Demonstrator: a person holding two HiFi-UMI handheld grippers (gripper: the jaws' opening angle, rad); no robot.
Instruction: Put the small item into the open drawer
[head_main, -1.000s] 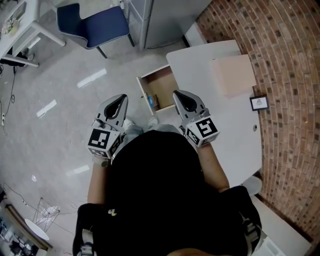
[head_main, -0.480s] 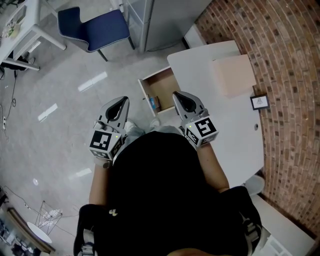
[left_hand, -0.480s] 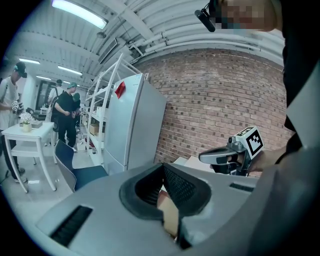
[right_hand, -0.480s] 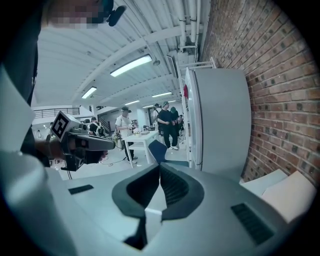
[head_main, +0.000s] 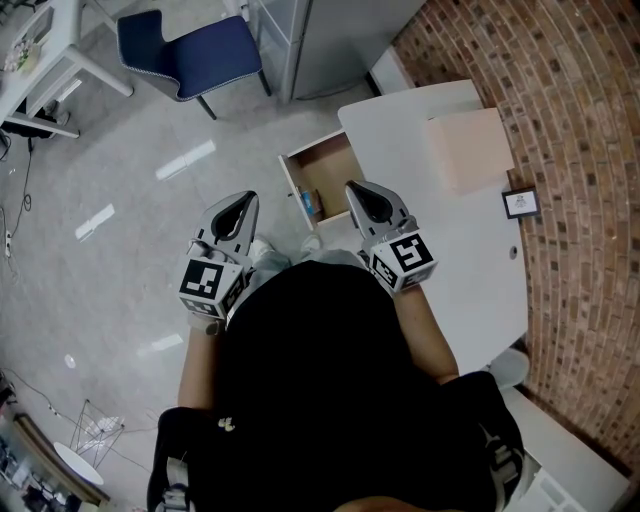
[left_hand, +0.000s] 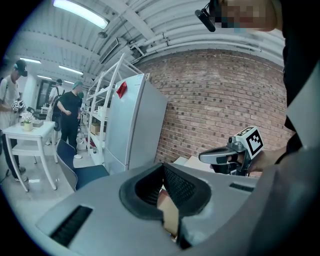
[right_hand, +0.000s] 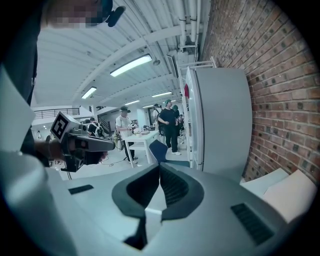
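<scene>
The wooden drawer (head_main: 325, 172) stands pulled out from the white table's (head_main: 470, 250) left edge. A small blue and orange item (head_main: 308, 204) lies inside it by the near wall. My left gripper (head_main: 240, 204) hangs over the floor to the left of the drawer, shut and empty; its fingertips (left_hand: 162, 168) meet with nothing between them. My right gripper (head_main: 360, 196) hovers at the drawer's near right corner, over the table edge, also shut and empty; its jaws (right_hand: 159, 169) are pressed together. Each gripper shows in the other's view: the right gripper (left_hand: 225, 156) and the left gripper (right_hand: 87, 145).
A beige box (head_main: 468, 150) and a small framed card (head_main: 518, 204) lie on the table near the brick wall (head_main: 570, 120). A blue chair (head_main: 190, 42) and a grey cabinet (head_main: 330, 35) stand beyond the drawer. People stand by a white table (right_hand: 142, 139) far off.
</scene>
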